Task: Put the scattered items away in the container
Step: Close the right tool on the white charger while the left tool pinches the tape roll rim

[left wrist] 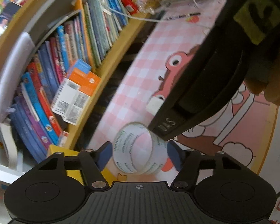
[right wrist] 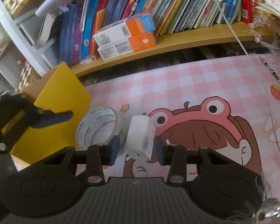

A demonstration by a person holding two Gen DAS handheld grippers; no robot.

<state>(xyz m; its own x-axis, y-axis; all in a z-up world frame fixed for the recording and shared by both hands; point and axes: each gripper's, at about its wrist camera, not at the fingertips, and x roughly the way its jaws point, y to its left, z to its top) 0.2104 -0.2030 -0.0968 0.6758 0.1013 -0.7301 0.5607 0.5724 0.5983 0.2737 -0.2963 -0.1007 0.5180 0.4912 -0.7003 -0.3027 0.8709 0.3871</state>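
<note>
A clear tape roll stands on edge on the pink cartoon mat, between the blue pads of my left gripper, which is open around it with gaps on both sides. The roll also shows in the right wrist view, beside the yellow box. My right gripper is open around a white eraser block that sits between its pads with small gaps. The eraser shows in the left wrist view under the right gripper's black body.
A wooden shelf packed with books runs behind the mat, with orange and white boxes lying on it. A white cord hangs across. The left gripper's finger reaches over the yellow box.
</note>
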